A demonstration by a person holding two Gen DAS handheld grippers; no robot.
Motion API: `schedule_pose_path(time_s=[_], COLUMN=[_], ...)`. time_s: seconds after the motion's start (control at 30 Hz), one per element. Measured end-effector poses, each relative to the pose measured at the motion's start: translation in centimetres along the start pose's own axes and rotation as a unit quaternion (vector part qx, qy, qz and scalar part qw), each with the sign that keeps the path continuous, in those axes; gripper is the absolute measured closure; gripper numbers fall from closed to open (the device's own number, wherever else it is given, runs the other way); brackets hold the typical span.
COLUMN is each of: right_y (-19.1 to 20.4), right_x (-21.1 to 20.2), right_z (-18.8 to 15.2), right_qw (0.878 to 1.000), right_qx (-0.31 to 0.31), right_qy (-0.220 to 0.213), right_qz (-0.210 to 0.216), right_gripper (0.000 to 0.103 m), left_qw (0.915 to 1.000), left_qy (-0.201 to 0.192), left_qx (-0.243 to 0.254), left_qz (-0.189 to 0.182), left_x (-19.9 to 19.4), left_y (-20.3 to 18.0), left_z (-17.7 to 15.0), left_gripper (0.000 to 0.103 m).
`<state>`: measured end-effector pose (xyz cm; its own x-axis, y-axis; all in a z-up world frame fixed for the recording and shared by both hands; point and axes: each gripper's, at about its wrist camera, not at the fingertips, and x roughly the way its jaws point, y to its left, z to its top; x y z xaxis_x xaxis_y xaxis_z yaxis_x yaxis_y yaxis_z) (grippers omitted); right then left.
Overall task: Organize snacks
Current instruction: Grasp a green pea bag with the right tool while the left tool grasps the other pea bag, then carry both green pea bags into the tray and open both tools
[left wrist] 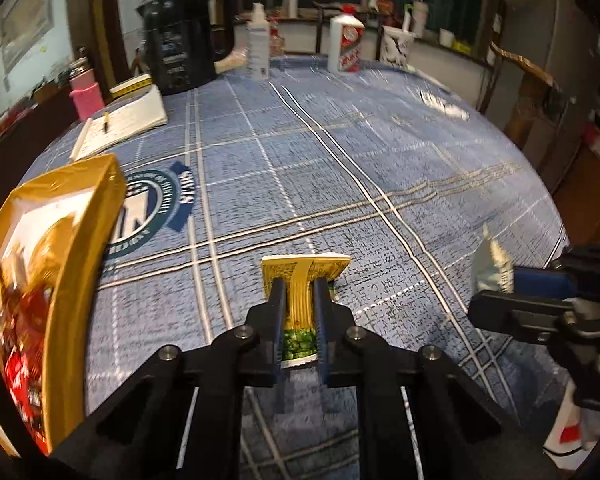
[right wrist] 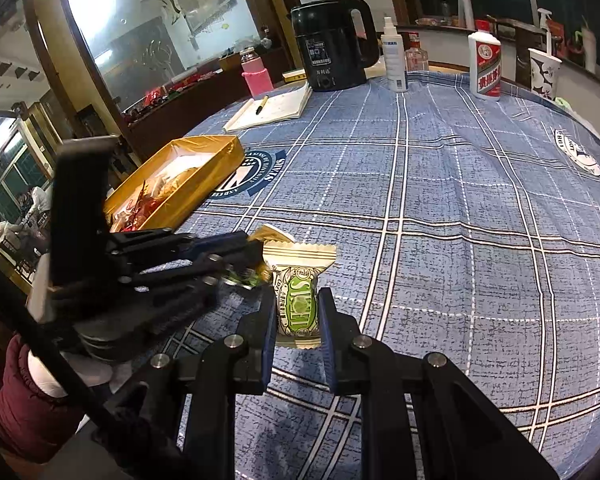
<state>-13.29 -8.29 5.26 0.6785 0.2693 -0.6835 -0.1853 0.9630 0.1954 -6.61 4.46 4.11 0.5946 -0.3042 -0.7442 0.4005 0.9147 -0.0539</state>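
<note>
Sleeve only in right wrist view

Two grippers, each clamped on a wrapped snack, above a blue checked desk.

The right gripper pinches a cream snack packet with a green label upright between its blue-lined jaws, just above the desk. From the left, the left gripper reaches in beside it, jaws closed on a yellow-gold snack packet that touches or nearly touches the cream one; a dark red sleeve shows beneath it. Further left lies an open golden box with red and gold wrapped snacks inside. At the far edge stand a black kettle, a notepad with a pen on it, a spray bottle and a white bottle.
</note>
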Motion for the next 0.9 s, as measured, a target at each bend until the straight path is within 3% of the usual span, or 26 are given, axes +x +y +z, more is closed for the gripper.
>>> schedule_pose_path(time_s=[0.27, 0.57, 0.8, 0.9], right_y=[0.6, 4.5, 10.4, 12.5], right_x=[0.0, 2.4, 4.5, 5.5], right_z=[-0.6, -0.2, 0.9, 1.5], right_qw=[1.000, 0.999, 0.995, 0.993], right_qx=[-0.007, -0.027, -0.059, -0.066], right_qy=[0.003, 0.024, 0.034, 0.037], right_qz=[0.001, 0.033, 0.072, 0.086], right_gripper=[0.084, 0.085, 0.085, 0.085], left_qw=[0.9911, 0.9664, 0.9493, 0.9459], left_qy=[-0.060, -0.133, -0.157, -0.157], left_qx=[-0.116, -0.217, -0.262, -0.271], left_qz=[-0.025, 0.033, 0.074, 0.085], left_x=[-6.1, -13.4, -14.5, -13.9], left_y=[5.0, 13.1, 17.0, 17.9], left_z=[-2.2, -6.0, -8.3, -9.2], left_gripper=[0.088, 0.088, 0.088, 0.088])
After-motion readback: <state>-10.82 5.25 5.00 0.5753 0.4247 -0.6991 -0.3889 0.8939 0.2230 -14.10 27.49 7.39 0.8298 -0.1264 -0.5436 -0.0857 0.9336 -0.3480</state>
